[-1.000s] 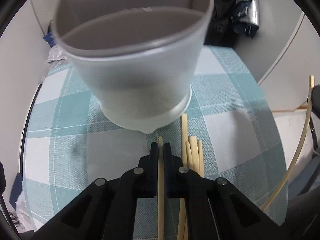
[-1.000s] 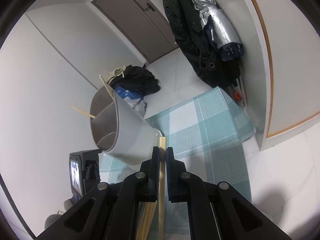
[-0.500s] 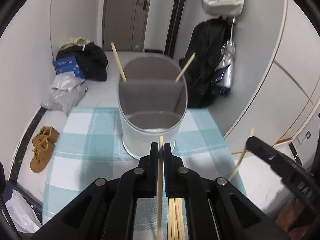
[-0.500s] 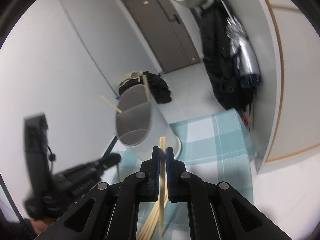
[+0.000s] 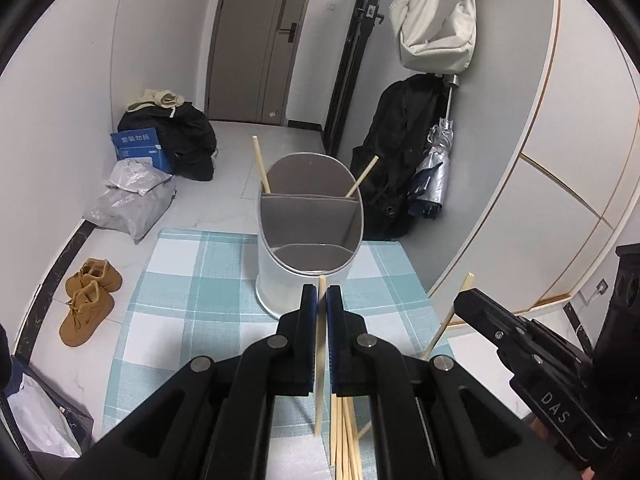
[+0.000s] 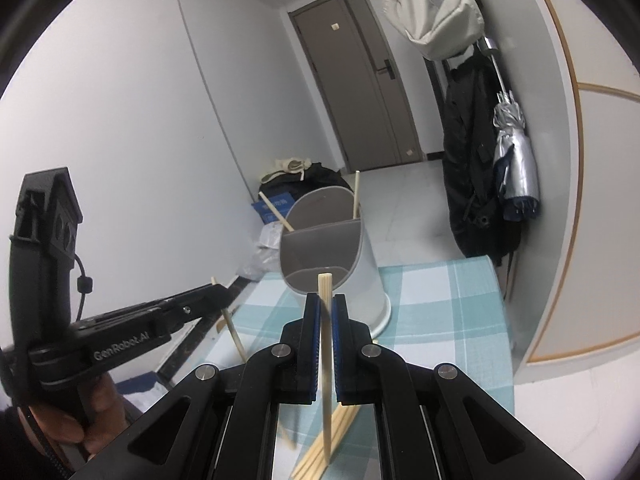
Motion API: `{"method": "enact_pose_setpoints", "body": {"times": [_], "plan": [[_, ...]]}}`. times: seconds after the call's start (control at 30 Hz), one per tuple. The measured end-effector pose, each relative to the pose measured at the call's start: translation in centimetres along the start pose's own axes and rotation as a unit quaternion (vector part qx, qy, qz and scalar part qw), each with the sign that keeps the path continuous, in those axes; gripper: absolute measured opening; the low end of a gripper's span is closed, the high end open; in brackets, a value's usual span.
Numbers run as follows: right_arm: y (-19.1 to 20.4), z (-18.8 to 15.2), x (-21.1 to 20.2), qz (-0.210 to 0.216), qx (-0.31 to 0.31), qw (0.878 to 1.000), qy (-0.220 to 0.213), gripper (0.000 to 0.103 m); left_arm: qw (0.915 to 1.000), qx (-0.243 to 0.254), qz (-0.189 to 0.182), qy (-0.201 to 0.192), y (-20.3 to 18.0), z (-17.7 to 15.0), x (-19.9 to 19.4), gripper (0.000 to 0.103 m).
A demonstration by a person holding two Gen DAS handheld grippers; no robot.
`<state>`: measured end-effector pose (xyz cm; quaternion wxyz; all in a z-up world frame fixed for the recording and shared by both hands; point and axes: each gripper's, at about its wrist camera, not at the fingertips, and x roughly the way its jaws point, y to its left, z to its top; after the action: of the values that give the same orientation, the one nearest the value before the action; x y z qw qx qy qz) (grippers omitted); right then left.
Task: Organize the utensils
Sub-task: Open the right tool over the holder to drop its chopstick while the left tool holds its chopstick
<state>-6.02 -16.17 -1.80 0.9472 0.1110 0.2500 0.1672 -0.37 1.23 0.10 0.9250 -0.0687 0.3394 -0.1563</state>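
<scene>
Stands upright on the checked worktop (image 5: 192, 300): a grey utensil holder (image 5: 310, 232), two chopsticks (image 5: 261, 168) leaning in its rear compartment, front compartment bare. Left hand-held gripper (image 5: 321, 292) clenched on one chopstick (image 5: 320, 356); right hand-held gripper (image 6: 327, 300) clenched on another chopstick (image 6: 326, 360). More in a loose pile (image 5: 344, 436) on the worktop below.

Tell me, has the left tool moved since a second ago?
Yes. The left tool has pulled up and back from the holder, which filled the left wrist view before and now stands small ahead on the checked cloth. It stays shut on a chopstick.

Home entryway: door (image 5: 256, 40), shoes (image 5: 86, 300), hung bag (image 5: 438, 28).
</scene>
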Motion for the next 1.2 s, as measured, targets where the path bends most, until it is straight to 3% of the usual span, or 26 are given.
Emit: {"method": "enact_pose_setpoints", "body": {"times": [0.23,0.47,0.83,1.0,1.2], "plan": [[0.7,0.5,-0.2,-0.007,-0.002,1.0,-0.019,0.005,0.9999,0.012,0.0,0.003,-0.1,0.5,-0.1,0.001],[1.2,1.4,0.0,-0.004,0.001,0.999,-0.031,0.005,0.9996,0.0,-0.026,0.011,0.1,1.4,-0.7,0.001],[1.4,7.1,0.0,0.019,-0.003,0.999,-0.049,0.0,0.999,0.001,-0.042,-0.013,-0.7,7.2,-2.5,0.001],[0.0,7.6,1.2,0.005,-0.001,1.0,-0.024,0.0,0.9991,0.005,-0.041,-0.01,0.0,8.1,-2.4,0.001],[-5.2,5.5,5.3,-0.024,0.04,0.996,0.072,0.003,0.9994,0.011,-0.034,-0.003,1.3,6.9,-2.1,0.001]]}}
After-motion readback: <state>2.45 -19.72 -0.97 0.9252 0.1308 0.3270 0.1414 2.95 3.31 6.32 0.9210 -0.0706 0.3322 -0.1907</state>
